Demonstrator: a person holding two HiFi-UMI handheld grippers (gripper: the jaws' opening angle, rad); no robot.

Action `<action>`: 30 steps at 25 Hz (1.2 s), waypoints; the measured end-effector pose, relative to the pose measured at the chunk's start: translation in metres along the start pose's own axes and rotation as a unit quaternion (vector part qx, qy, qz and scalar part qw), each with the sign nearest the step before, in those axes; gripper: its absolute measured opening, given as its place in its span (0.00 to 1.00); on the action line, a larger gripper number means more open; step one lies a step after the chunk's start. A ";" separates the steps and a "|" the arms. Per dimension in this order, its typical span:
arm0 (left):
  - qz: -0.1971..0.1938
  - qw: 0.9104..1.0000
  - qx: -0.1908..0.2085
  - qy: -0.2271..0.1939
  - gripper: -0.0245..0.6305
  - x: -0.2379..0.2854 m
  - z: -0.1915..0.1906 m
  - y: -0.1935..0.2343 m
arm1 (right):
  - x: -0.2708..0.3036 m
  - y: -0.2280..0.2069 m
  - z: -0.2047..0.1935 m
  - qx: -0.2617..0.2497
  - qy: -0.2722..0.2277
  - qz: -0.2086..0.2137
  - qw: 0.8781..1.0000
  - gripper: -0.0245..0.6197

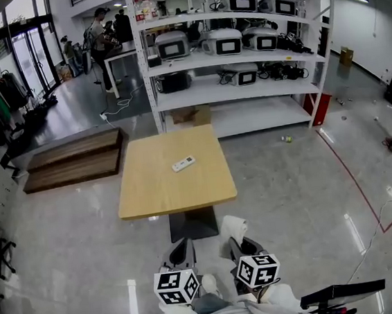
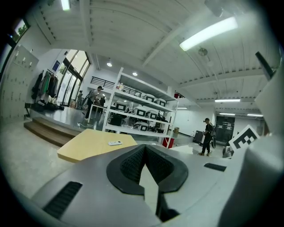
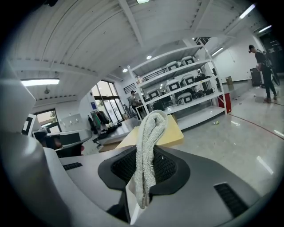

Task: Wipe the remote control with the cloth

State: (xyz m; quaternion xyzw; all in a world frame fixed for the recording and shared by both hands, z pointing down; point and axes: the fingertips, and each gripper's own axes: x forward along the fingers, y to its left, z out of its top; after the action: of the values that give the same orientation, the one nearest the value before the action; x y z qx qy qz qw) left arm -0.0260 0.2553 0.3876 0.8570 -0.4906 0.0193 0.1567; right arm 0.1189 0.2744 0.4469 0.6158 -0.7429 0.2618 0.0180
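Right gripper [image 3: 146,156] clamped on the cloth [image 3: 149,133], with a fold standing up past the tips and a short end hanging below. Left gripper [image 2: 145,154] closed tight on nothing. Both held low and close to the body, well apart from the table [image 1: 148,196]. Remote [image 1: 183,164] flat on the tabletop, a little beyond the middle, untouched. Wiping not yet begun.

Risk one, by judgement: skidding the remote across the smooth top, even off an edge, by wiping with nothing pinning it down. Cause: a light, loose thing with no stop beside it. Remedy: opening the left jaws first to steady it, since pressing with closed tips seems likely to flick it aside.

Risk two: losing the cloth mid-stroke. Cause: only a narrow fold pinched, and drag from the tabletop tugging at it.

Counted: one remote, one cloth, one table, two grippers, one shelf rack [image 1: 231,62] behind the table.
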 end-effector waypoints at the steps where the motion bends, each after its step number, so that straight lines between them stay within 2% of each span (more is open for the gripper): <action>1: 0.000 1.000 -0.001 0.003 0.04 0.008 0.002 0.007 | 0.011 0.000 0.002 0.002 0.003 -0.001 1.000 0.18; 9: -0.004 1.000 -0.002 0.028 0.04 0.071 0.015 0.050 | 0.087 -0.015 0.027 0.015 0.014 -0.018 1.000 0.18; 17: 0.003 0.999 -0.010 0.033 0.04 0.125 0.035 0.098 | 0.158 -0.008 0.057 0.011 0.025 -0.011 1.000 0.18; 25: -0.009 0.999 -0.028 0.037 0.04 0.175 0.034 0.123 | 0.185 -0.026 0.076 0.014 0.030 -0.032 0.999 0.18; 30: -0.016 0.998 -0.018 0.061 0.04 0.208 0.025 0.130 | 0.214 -0.045 0.079 0.017 0.053 -0.034 0.998 0.18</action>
State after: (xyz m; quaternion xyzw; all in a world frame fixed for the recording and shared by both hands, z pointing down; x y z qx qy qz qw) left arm -0.0308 0.0133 0.4355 0.8590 -0.4665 0.0599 0.2021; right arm 0.1326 0.0437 0.4696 0.6261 -0.7150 0.3061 0.0554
